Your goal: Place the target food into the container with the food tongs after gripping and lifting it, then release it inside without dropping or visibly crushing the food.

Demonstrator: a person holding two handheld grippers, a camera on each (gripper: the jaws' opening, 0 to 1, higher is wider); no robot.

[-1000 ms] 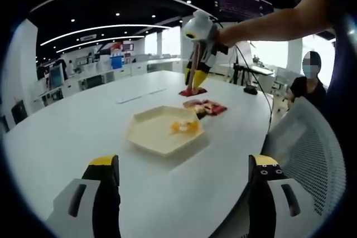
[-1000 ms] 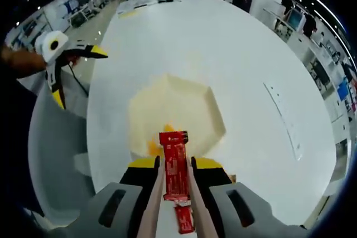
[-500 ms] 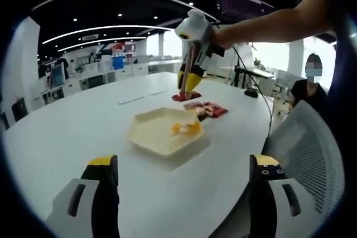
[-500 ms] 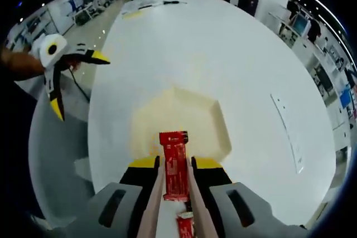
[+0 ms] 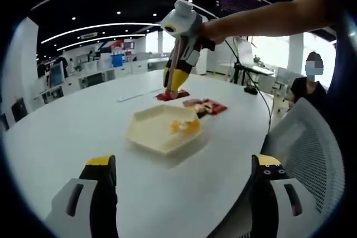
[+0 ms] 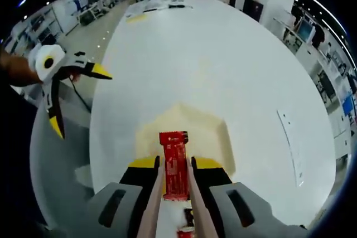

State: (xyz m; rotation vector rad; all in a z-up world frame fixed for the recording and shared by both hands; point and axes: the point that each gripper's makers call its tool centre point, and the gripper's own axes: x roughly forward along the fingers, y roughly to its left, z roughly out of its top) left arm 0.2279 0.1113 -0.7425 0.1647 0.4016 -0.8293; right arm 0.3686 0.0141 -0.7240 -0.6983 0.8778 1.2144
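1. My right gripper [image 6: 174, 166] squeezes the tongs [image 6: 196, 215], which pinch a red packet [image 6: 174, 165].
2. In the left gripper view that packet [image 5: 172, 96] hangs above the table [image 5: 67, 126], just beyond the tray [image 5: 163, 129].
3. Something orange [image 5: 184, 126], probably food, lies in the tray.
4. More packets [image 5: 205, 106] lie beside it.
5. My left gripper [image 5: 181, 168] hangs with its jaws wide apart, gripping nothing.
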